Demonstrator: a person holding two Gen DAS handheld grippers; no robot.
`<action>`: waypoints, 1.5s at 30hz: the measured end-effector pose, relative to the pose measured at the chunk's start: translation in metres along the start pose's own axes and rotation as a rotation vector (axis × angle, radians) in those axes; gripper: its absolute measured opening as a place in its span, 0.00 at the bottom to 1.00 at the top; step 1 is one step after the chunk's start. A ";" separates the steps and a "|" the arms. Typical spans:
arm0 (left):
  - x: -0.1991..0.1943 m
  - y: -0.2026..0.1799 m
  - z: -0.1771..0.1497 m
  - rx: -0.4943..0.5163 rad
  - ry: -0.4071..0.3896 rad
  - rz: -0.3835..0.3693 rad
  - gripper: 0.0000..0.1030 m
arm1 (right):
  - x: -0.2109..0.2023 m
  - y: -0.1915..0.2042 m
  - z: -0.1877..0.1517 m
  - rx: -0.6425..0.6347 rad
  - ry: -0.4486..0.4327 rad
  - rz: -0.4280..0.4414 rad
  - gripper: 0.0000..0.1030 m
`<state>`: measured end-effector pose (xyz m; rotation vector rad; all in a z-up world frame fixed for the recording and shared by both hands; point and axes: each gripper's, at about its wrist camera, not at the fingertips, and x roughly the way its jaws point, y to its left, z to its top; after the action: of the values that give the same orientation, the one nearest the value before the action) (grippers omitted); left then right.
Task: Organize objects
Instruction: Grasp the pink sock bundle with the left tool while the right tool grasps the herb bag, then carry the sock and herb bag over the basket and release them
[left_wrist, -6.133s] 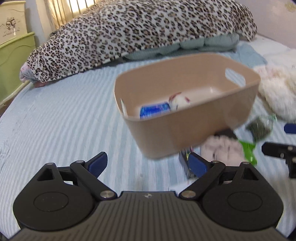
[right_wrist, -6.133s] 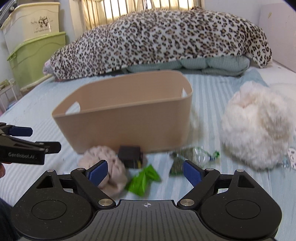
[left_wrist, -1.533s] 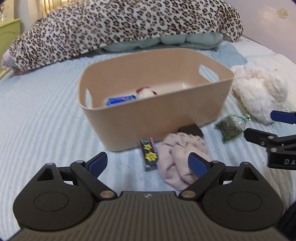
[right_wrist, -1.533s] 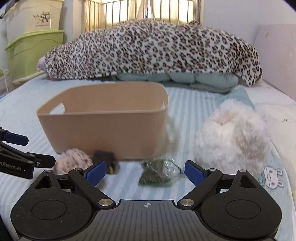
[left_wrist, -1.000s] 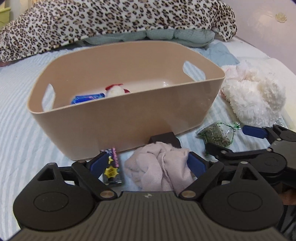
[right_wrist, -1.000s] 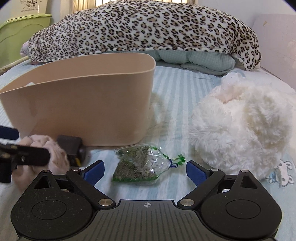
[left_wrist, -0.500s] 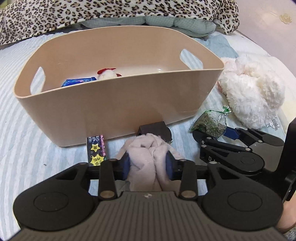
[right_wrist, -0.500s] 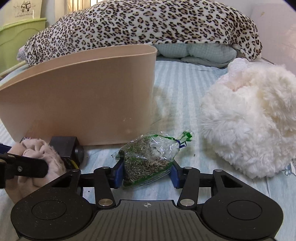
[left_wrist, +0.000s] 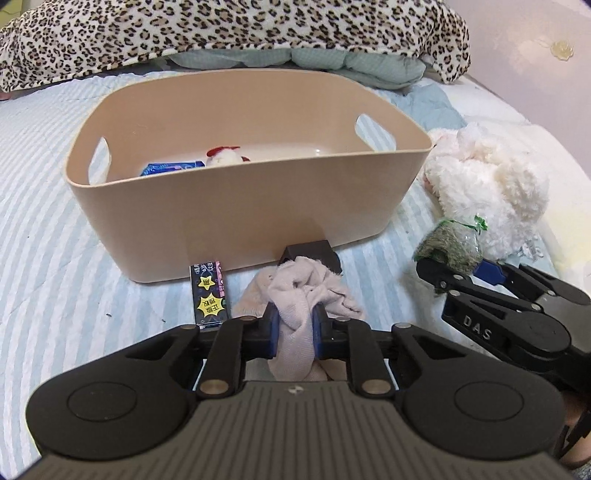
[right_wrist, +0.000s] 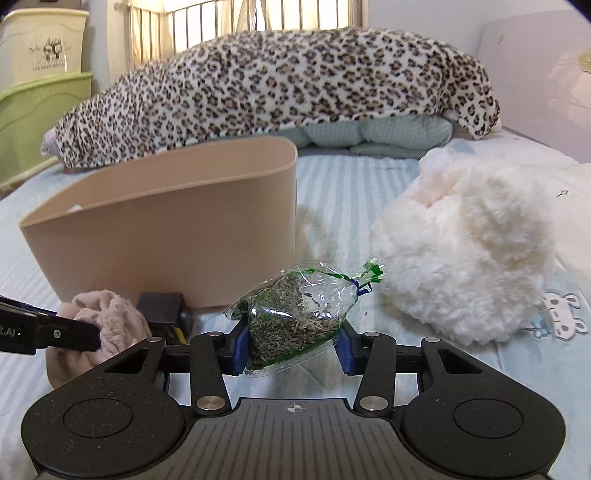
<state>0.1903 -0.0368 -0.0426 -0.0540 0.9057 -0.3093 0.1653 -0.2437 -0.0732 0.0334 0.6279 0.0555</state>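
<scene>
My left gripper (left_wrist: 294, 329) is shut on a pink cloth (left_wrist: 300, 295) just in front of the beige bin (left_wrist: 236, 206). My right gripper (right_wrist: 291, 341) is shut on a clear bag of dried herbs (right_wrist: 299, 310) and holds it lifted off the bed, right of the bin (right_wrist: 166, 236). The bag also shows in the left wrist view (left_wrist: 448, 243). The pink cloth shows at the left of the right wrist view (right_wrist: 107, 321). Inside the bin lie a blue packet (left_wrist: 171, 168) and a small red-and-white toy (left_wrist: 226, 156).
A dark starred packet (left_wrist: 209, 295) and a black box (left_wrist: 310, 253) lie on the striped bed against the bin's front wall. A white plush toy (right_wrist: 465, 254) sits to the right. A leopard-print blanket (right_wrist: 280, 88) lies behind. Green storage boxes (right_wrist: 40, 110) stand at far left.
Both grippers closed from open: the left on the pink cloth, the right on the herb bag. Since half a second ago the herb bag has been lifted and the cloth pinched tighter.
</scene>
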 end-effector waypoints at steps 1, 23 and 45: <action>-0.004 0.001 0.000 0.000 -0.006 -0.005 0.19 | -0.004 0.000 0.001 0.003 -0.008 0.002 0.42; -0.088 0.018 0.063 0.018 -0.308 0.124 0.19 | -0.036 0.032 0.092 -0.025 -0.237 0.096 0.42; 0.021 0.058 0.096 0.005 -0.168 0.325 0.25 | 0.070 0.072 0.094 -0.134 -0.062 0.100 0.43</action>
<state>0.2913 0.0047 -0.0100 0.0707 0.7329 -0.0035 0.2739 -0.1690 -0.0343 -0.0629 0.5587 0.1920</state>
